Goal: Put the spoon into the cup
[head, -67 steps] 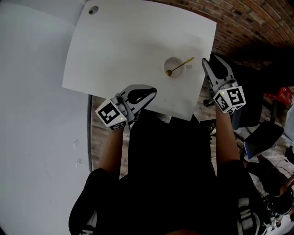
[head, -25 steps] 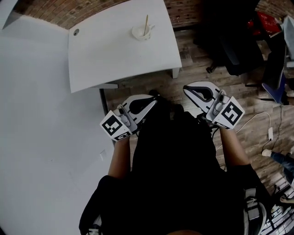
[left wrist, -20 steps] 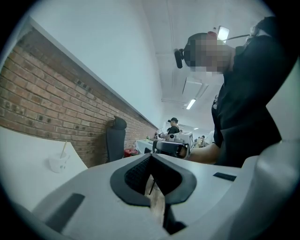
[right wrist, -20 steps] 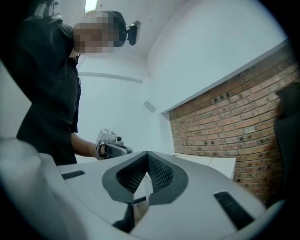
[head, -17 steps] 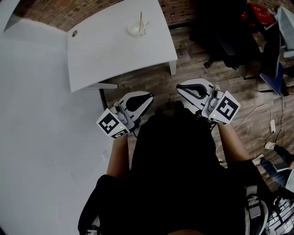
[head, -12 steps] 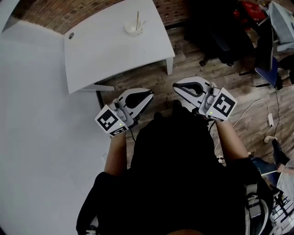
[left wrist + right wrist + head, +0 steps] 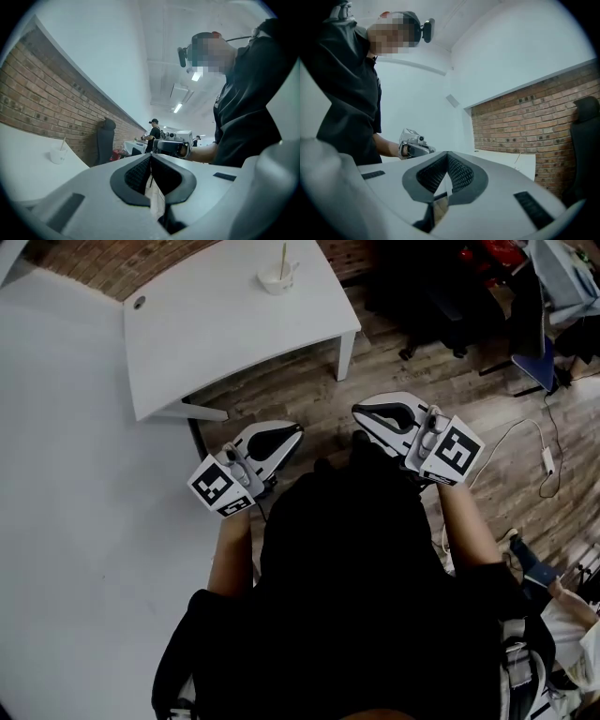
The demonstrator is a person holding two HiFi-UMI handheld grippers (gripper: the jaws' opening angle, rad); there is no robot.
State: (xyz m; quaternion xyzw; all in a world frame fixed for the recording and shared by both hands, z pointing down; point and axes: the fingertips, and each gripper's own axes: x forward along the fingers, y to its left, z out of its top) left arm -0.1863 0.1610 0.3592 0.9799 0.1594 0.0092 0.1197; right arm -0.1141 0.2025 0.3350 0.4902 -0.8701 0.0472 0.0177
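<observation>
Head view has the spoon (image 7: 284,257) already standing in the little white cup (image 7: 277,281) at the far end of the worktop (image 7: 216,324), well apart from both grippers. Left gripper (image 7: 286,434) and right gripper (image 7: 370,413) each have their fingers pressed together on nothing. Spoon looks thin, stiff, light, probably slick. I'd pinch the handle sticking out, gently, since that cup looks tippy.
</observation>
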